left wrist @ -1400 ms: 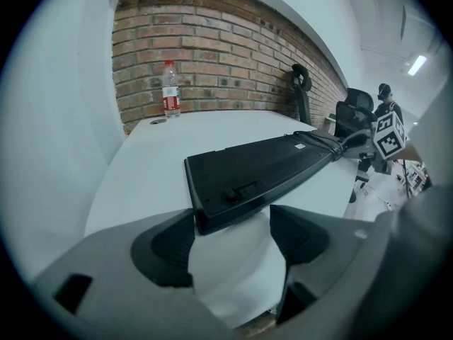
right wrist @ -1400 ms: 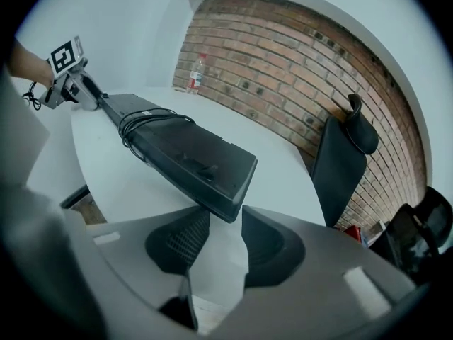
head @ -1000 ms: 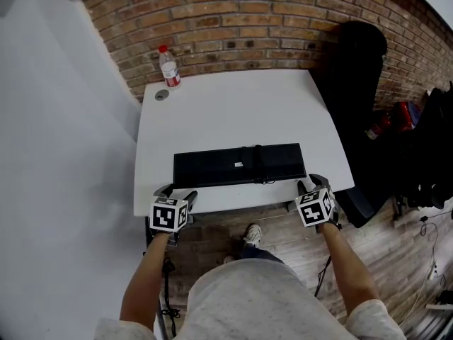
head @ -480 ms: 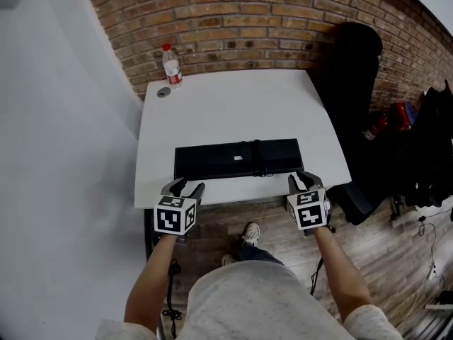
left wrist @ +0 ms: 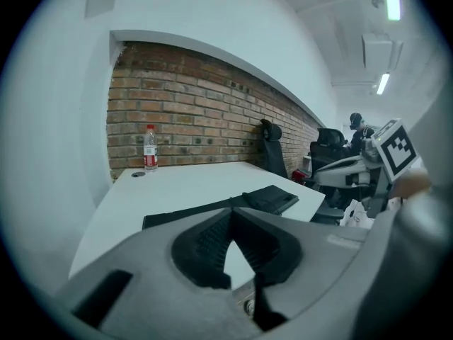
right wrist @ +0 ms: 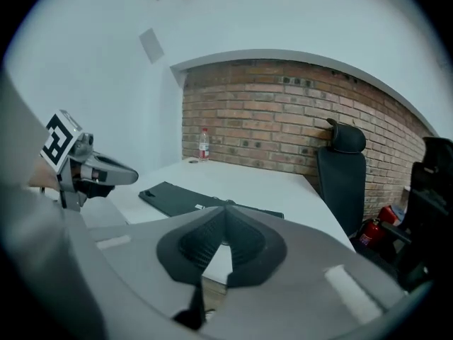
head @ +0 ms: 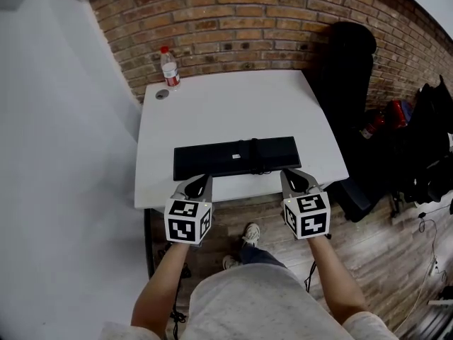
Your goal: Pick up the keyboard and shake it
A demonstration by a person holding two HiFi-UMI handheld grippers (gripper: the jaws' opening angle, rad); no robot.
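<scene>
1. The keyboard [head: 237, 157] is black and lies flat on the white table [head: 226, 105]. It sits close to the table's near edge, its long side running left to right.
2. The left gripper [head: 201, 183] is closed, its two jaws meeting at the tips with nothing between them. From the head view it sits at the table's near edge, just in front of the left part of the keyboard's near side.
3. In the left gripper view, the closed left gripper [left wrist: 232, 211] points across the table and the keyboard [left wrist: 272, 198] lies just beyond its tips. I cannot tell whether they touch.
4. The right gripper [head: 296, 180] is also closed and empty. It sits just in front of the keyboard's near right corner.
5. In the right gripper view, the keyboard [right wrist: 177, 198] stretches away to the left beyond the closed right gripper [right wrist: 225, 207].
6. A water bottle [head: 168, 67] stands at the far left corner of the table, well apart from the keyboard. A small round cap [head: 162, 95] lies beside it.
</scene>
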